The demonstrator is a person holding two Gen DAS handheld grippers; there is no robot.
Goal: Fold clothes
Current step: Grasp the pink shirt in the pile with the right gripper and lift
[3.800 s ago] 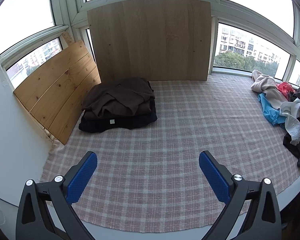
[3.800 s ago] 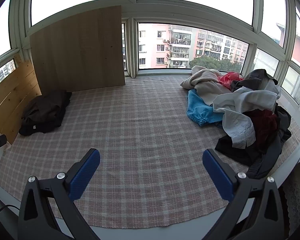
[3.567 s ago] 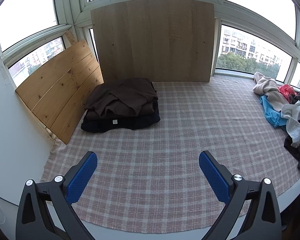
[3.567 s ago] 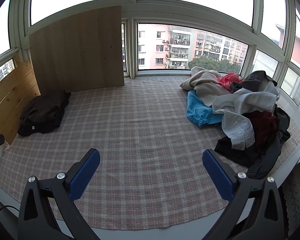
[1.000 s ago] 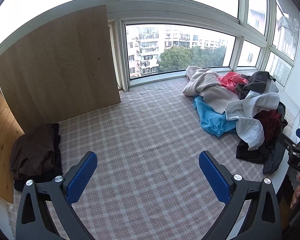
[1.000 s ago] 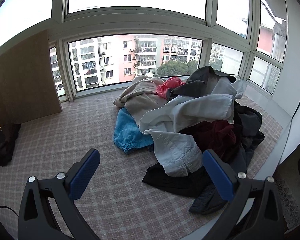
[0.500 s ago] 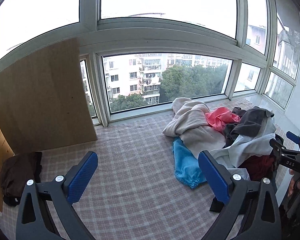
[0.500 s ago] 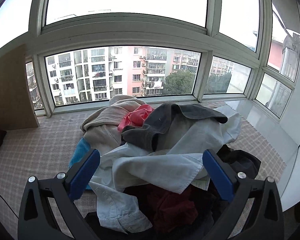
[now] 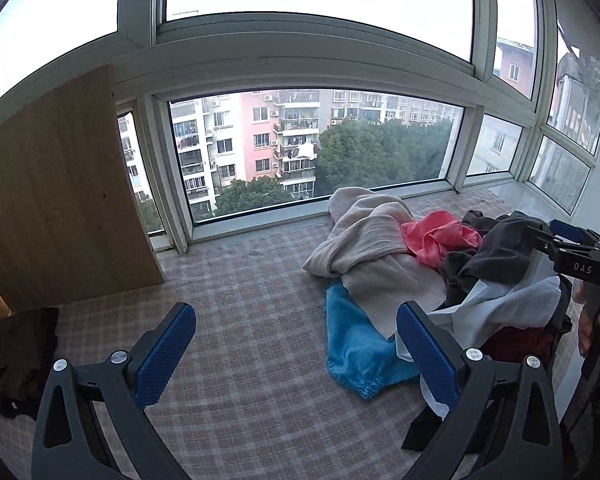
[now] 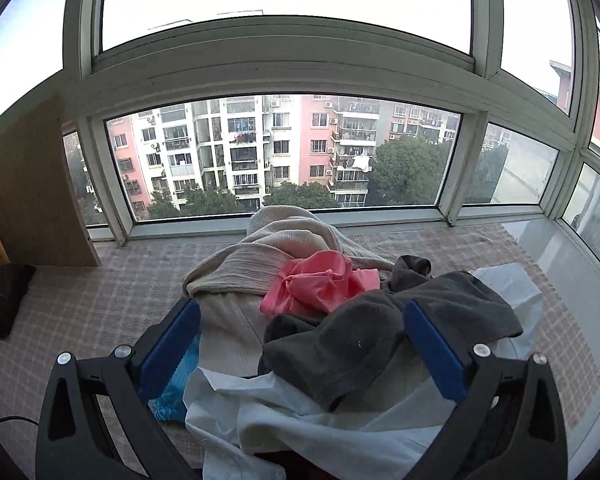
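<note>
In the left wrist view, a checked cloth (image 9: 240, 360) is being shown spread over the window platform, with a wooden board (image 9: 56, 208) leaning against the window frame at the left. A folded stack of dark clothes (image 9: 18, 356) is lying below the board at the left edge. The pile of unfolded clothes (image 9: 440, 276) is lying at the right, near the glass: a beige knit (image 9: 364, 236), a pink garment (image 9: 440, 240), a dark grey garment (image 9: 496, 256), a white shirt (image 9: 504, 312) and a blue garment (image 9: 356, 348) are being counted in it, five in all. The left gripper (image 9: 296, 348) is being held above the cloth with its two blue pads spread wide, nothing between them. The right gripper (image 9: 568, 242) is being seen at the right edge over the pile, gripped by a hand (image 9: 592, 320).

In the right wrist view, the right gripper (image 10: 302, 340) is being held low over the pile, its pads set wide apart and empty, with the dark grey garment (image 10: 380, 340) lying directly between and below them. The pink garment (image 10: 320, 284) and beige knit (image 10: 268, 252) are lying just beyond, and the white shirt (image 10: 300, 420) is lying nearest the camera.
</note>
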